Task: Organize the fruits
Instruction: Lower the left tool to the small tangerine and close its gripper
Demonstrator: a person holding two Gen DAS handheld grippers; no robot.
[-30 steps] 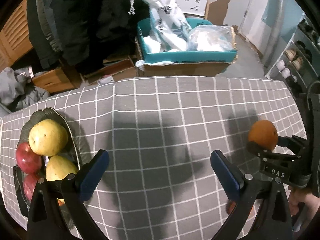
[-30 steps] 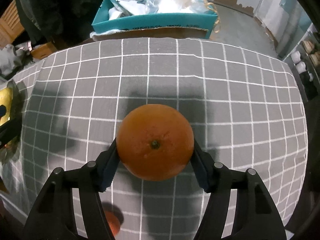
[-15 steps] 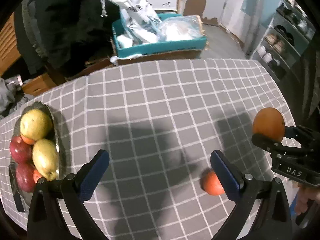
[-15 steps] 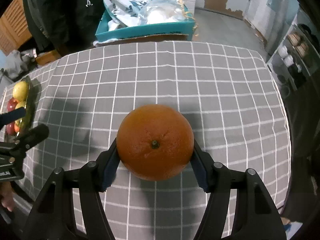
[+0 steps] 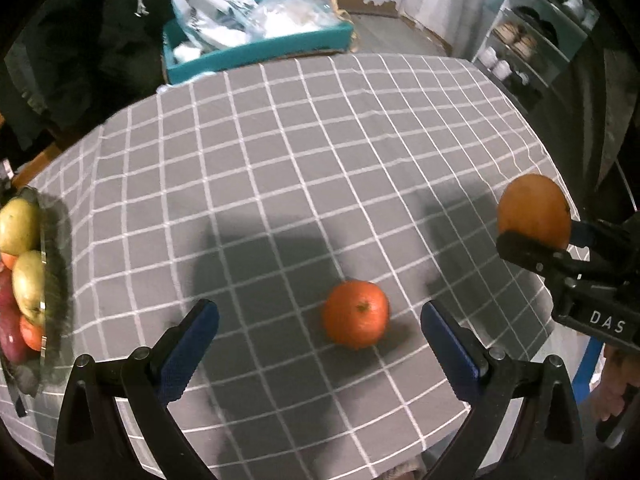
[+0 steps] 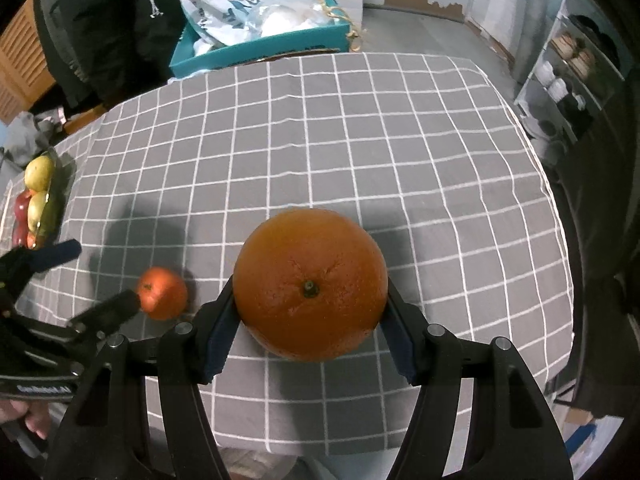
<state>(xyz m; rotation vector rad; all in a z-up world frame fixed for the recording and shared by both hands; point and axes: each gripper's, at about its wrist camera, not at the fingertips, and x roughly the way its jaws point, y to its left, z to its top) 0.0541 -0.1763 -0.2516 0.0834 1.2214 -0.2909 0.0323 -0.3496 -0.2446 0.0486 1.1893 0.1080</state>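
Observation:
My right gripper [image 6: 310, 334] is shut on a large orange [image 6: 310, 282] and holds it above the checked tablecloth; the large orange also shows at the right of the left wrist view [image 5: 534, 216]. My left gripper [image 5: 320, 320] is open and empty, with a small orange [image 5: 356, 314] lying on the cloth between its blue pads, nearer the right one. The small orange also shows in the right wrist view [image 6: 162, 292]. A dark fruit dish [image 5: 56, 280] with yellow pears and red apples sits at the table's left edge, also seen in the right wrist view [image 6: 48, 200].
The grey checked tablecloth [image 5: 300, 152] covers the table. A teal box [image 6: 260, 50] with plastic bags stands behind the far edge. Dark clothes [image 6: 100, 20] hang at the back left. Shelves with cups [image 6: 568, 76] stand at the right.
My left gripper has swung right, away from the fruit dish, so the small orange now lies between its pads. My right gripper has risen and pulled back with the large orange.

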